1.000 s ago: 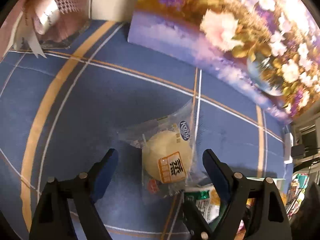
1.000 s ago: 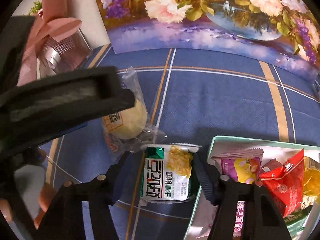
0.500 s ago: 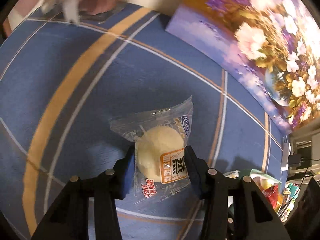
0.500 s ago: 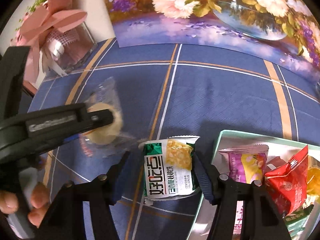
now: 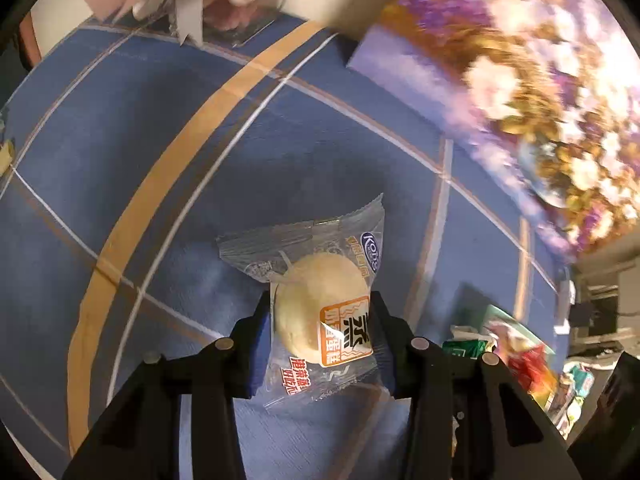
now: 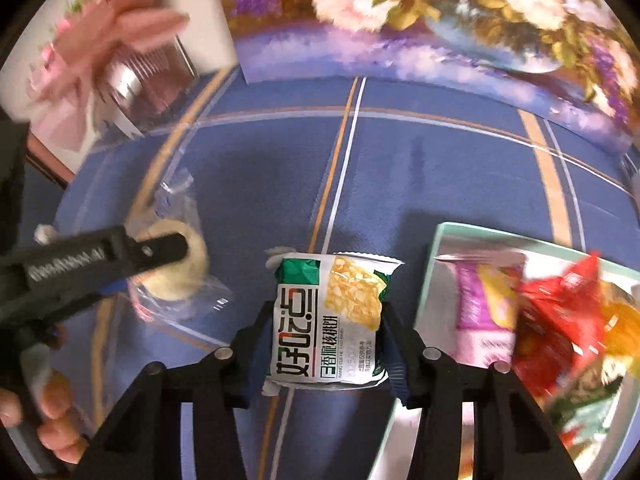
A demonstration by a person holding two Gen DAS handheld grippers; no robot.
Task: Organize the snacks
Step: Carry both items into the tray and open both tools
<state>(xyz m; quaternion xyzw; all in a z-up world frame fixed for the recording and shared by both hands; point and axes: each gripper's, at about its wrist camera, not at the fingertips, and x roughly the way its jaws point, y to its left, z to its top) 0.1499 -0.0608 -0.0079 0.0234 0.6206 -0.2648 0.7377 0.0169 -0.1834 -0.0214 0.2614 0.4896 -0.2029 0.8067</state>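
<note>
A blue tablecloth (image 5: 168,184) with tan and white stripes fills my left wrist view, and a flower painting (image 5: 540,92) leans at its far edge. My left gripper (image 5: 320,320) has its jaws closing on the clear-wrapped steamed cake (image 5: 320,312), both pads pressing the sides of the round cake. The wrapper's sealed end sticks out past my fingertips over the cloth. At lower right the pale green tray (image 5: 496,312) shows blurred, with bright packets in it.

In my right wrist view the same cloth runs up to the painting, with a pink ribbon bow (image 6: 116,36) at the upper left. My right gripper (image 6: 326,320) is closing on the green and white walnut cake packet (image 6: 332,316), pads against both its sides, just left of the tray's rim. My left gripper and its cake sit further left, blurred.
</note>
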